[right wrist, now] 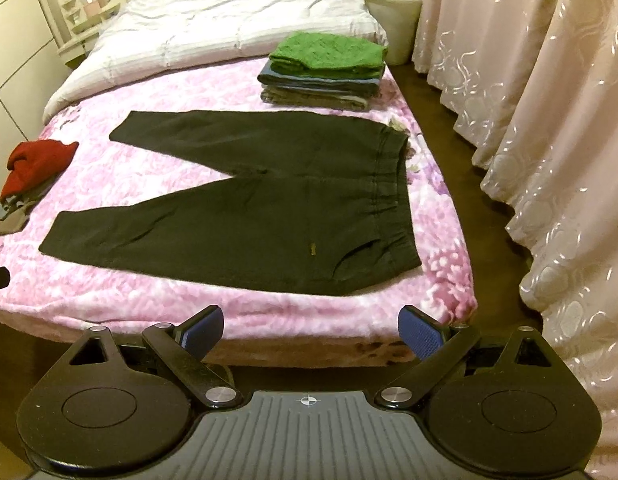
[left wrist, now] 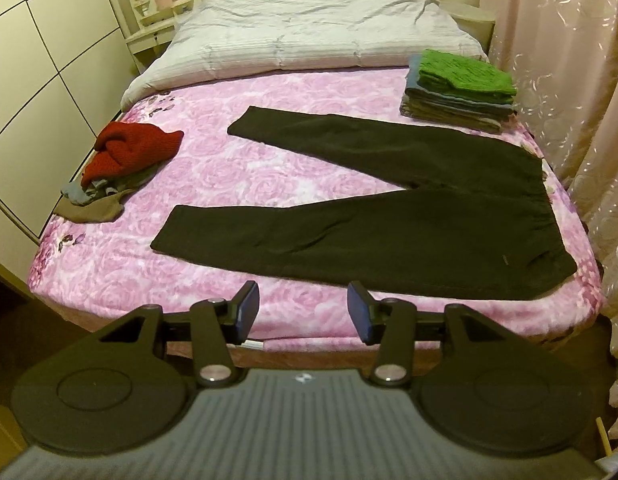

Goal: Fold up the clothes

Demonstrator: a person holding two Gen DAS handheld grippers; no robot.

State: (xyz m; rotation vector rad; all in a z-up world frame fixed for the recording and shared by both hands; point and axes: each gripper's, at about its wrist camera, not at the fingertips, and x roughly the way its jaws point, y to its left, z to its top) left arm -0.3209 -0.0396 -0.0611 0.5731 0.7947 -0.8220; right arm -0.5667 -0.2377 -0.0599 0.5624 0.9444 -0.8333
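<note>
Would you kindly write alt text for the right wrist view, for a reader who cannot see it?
Black trousers lie spread flat, legs apart, on a pink floral bed, with nothing between the open jaws of the right hand-held gripper in the foreground. A folded stack topped in green sits behind; a red heap lies left.

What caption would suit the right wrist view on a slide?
Dark trousers spread flat on the pink bedspread, folded stack behind, right gripper open above the bed edge.

Black trousers [right wrist: 245,208] on pink rose-patterned bedspread [right wrist: 109,288], red knit sweater [left wrist: 133,152] at its left edge, green knit top [right wrist: 329,56] crowning folded stack, white duvet [left wrist: 309,28], pale pink swirl-patterned curtains [right wrist: 549,100]
</note>
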